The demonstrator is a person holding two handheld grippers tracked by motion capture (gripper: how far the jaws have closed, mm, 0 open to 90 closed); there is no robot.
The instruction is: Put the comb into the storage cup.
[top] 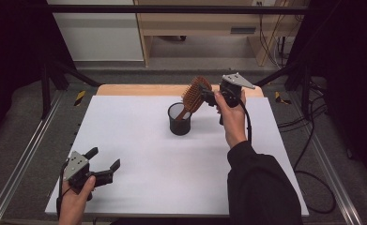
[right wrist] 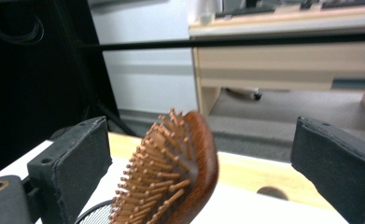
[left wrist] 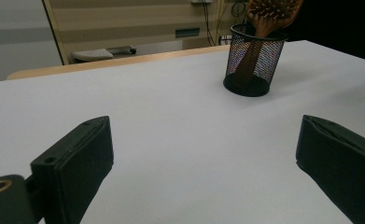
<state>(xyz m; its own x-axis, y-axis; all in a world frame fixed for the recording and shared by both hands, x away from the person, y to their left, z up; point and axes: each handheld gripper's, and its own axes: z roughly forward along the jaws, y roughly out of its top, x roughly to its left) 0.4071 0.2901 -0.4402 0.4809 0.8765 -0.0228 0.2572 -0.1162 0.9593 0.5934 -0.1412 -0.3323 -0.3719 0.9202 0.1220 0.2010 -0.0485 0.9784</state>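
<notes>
A wooden paddle hairbrush (top: 195, 96) stands handle-down in a black mesh cup (top: 179, 119) at the back middle of the white tabletop (top: 143, 140), its bristled head leaning right above the rim. My right gripper (top: 208, 95) is open at the brush head. In the right gripper view the brush (right wrist: 175, 172) sits between the wide-apart jaws, touching neither, with the cup's rim (right wrist: 94, 215) just below. My left gripper (top: 105, 158) rests open and empty near the front left corner. The left gripper view looks across the table to the cup (left wrist: 252, 60) and brush (left wrist: 269, 11).
A wooden strip (top: 139, 89) runs along the table's far edge. Metal rails (top: 26, 150) flank both sides, and cables (top: 312, 140) lie on the floor at right. A wooden desk (top: 209, 23) stands behind the table.
</notes>
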